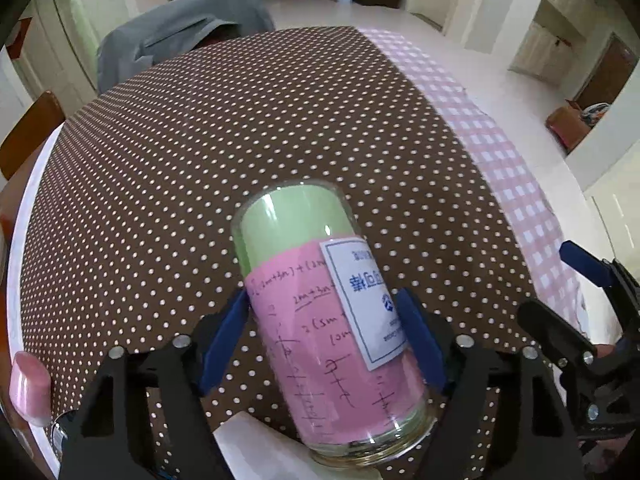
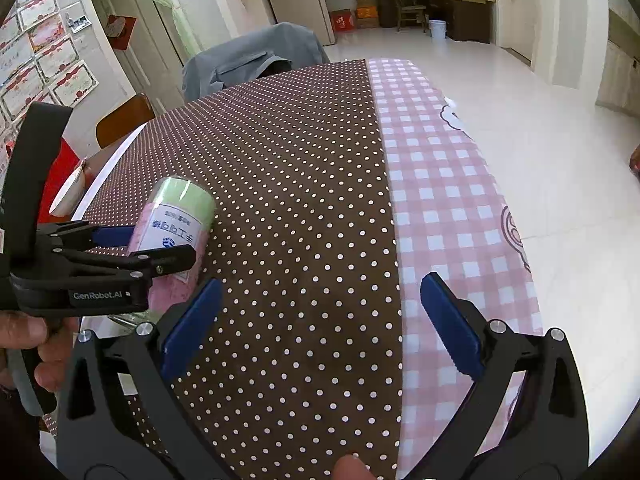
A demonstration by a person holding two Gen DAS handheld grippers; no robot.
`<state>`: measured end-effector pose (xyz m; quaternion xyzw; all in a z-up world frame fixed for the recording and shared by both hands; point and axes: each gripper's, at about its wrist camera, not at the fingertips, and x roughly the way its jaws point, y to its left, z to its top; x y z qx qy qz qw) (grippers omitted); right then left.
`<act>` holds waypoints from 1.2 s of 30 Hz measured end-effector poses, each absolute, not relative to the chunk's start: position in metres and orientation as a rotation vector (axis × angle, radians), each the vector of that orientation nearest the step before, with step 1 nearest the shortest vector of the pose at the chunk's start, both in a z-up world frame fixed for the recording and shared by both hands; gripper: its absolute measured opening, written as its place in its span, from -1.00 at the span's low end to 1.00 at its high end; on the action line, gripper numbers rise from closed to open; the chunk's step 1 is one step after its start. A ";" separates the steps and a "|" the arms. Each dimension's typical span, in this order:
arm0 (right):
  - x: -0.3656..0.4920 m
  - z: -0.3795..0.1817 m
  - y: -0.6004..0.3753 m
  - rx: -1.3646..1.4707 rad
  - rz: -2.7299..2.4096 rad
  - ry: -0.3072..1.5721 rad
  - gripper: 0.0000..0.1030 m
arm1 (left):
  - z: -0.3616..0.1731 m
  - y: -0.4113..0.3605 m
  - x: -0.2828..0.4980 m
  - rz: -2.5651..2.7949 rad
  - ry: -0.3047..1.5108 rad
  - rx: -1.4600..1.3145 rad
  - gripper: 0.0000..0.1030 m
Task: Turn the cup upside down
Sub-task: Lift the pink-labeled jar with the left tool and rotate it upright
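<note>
Currently cup (image 1: 332, 320) sits clamped inside left hand-held gripper (image 1: 324, 340).

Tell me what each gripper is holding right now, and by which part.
The left gripper clamps the glass cup across its pink-papered middle, one finger on each side. The right gripper is open and holds nothing.

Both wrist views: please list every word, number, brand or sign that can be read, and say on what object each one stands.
"GenRobot.AI": white brand print on the side of the left gripper, right wrist view.
"2m+3n", partly legible: handwritten algebra on the pink paper around the glass cup.
White label on the cup: blue characters, upside down, not surely readable; small print blurred.
Wall certificates: too small to read.
Red door decorations: unreadable.
</note>
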<state>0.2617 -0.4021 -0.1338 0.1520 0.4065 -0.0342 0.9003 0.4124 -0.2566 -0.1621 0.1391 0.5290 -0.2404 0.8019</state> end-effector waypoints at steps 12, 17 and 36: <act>0.246 -0.121 -0.398 0.318 -0.104 0.815 0.88 | -0.131 -0.241 0.390 -0.586 1.049 0.230 0.35; 0.236 -0.111 -0.395 0.315 -0.120 0.800 0.88 | -0.111 -0.233 0.374 -0.623 0.996 0.204 0.34; 0.151 -0.067 -0.353 0.305 -0.138 0.706 0.88 | -0.064 -0.161 0.228 -0.700 0.955 0.146 0.32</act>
